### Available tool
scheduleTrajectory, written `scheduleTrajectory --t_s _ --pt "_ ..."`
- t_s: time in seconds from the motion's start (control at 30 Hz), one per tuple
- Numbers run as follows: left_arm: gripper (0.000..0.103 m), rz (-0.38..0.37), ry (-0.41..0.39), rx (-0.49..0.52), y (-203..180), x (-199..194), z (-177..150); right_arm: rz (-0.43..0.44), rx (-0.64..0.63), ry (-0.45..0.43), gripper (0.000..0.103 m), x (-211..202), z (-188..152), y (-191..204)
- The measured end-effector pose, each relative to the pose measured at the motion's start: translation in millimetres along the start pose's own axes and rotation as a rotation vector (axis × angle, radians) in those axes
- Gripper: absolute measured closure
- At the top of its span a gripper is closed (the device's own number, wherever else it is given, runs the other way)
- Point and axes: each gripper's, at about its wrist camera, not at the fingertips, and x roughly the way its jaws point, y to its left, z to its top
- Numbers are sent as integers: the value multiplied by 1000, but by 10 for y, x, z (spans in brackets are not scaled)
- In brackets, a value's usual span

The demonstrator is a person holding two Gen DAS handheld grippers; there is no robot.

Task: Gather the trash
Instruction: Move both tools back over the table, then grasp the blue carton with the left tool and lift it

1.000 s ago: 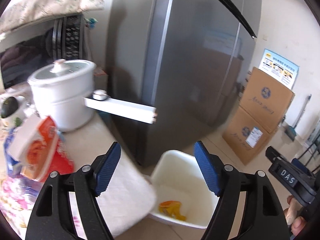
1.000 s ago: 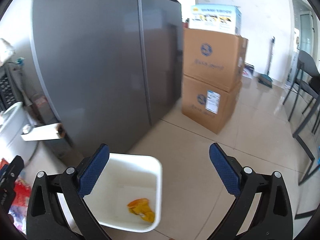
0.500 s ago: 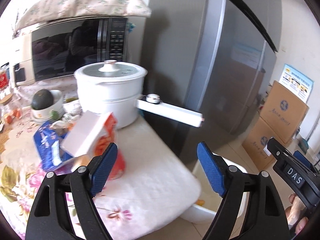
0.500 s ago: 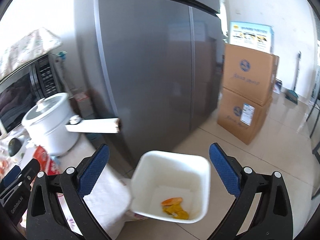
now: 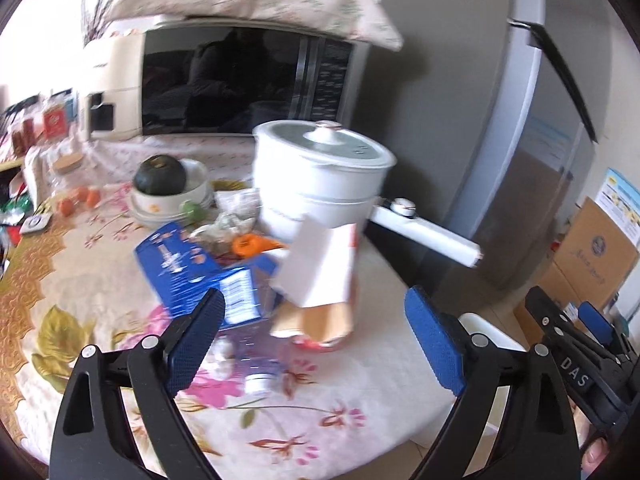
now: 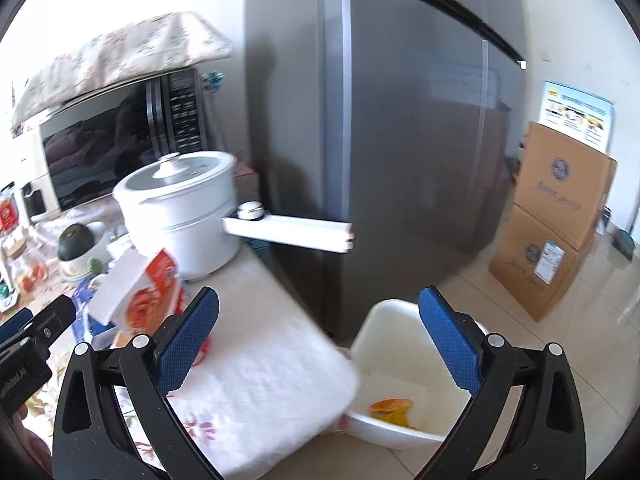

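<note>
A white trash bin [image 6: 404, 364] stands on the floor by the table corner, with orange trash [image 6: 390, 410] inside; its rim shows in the left wrist view [image 5: 486, 330]. On the table lie an open red-and-white carton [image 5: 324, 276], also in the right wrist view [image 6: 140, 300], a blue box [image 5: 200, 268], a clear plastic bottle [image 5: 256, 360] and crumpled wrappers [image 5: 236, 232]. My left gripper [image 5: 316, 340] is open and empty, just short of the carton and over the bottle. My right gripper [image 6: 320, 344] is open and empty between table corner and bin.
A white electric pot [image 5: 320, 176] with a long handle [image 5: 428, 236] stands behind the carton. A microwave [image 5: 224, 80], a bowl with a squash [image 5: 168, 188] and jars sit further back. A grey fridge [image 6: 400, 140] and stacked cardboard boxes [image 6: 552, 216] stand to the right.
Both grippers swung left from the bin toward the table. The left view now faces the carton, blue box and pot. Both stay open and empty.
</note>
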Motion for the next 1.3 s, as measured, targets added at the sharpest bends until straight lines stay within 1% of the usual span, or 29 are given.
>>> scheduleTrajectory --t_s 0.1,0.13,0.27,0.3,0.4,0.47,0.53,0.6,0.73,0.8,0.87,0.9,0.97,1.0,1.1,1.17,1.23,1.27,1.3 --pt "14 23 42 -2 237 73 -4 21 -23 9 7 47 -9 177" --pt "14 38 61 20 322 112 -14 26 -31 14 7 68 -15 229" --pt "14 74 99 113 473 233 -59 34 -48 32 7 141 -42 365" --pt "14 71 110 131 497 272 -67 37 -44 38 7 161 -37 380" --pt "14 36 185 194 521 426 -111 48 -27 56 7 225 -25 411" --pt "14 35 233 268 486 557 -173 54 -23 67 7 255 -21 425" --pt "14 56 275 368 431 717 -239 56 -25 75 7 284 -24 442" --pt "14 106 282 460 397 869 -266 60 -27 85 7 317 -24 451" --pt "14 139 286 568 375 1142 -253 74 -33 107 7 396 -18 472" --pt "14 162 266 631 349 1245 -280 93 -38 124 7 441 -23 493" --pt "15 176 231 661 348 1285 -290 111 -46 134 7 468 -33 522" --pt "25 168 232 653 369 1296 -285 122 -54 138 7 486 -37 546" --pt "44 130 270 621 420 1336 -255 141 -72 141 7 515 -44 599" --pt "53 120 260 607 455 1317 -228 151 -77 142 7 521 -44 618" --pt "67 80 233 555 515 1211 -152 192 -91 150 7 544 -50 704" --pt "77 57 204 498 608 1087 -58 217 -98 157 7 551 -57 761" --pt "83 42 171 422 728 940 43 255 -94 177 7 582 -62 811" --pt "84 27 155 364 807 852 104 271 -87 187 7 583 -75 818" --pt "85 19 141 322 860 782 143 306 -69 209 7 617 -76 836"
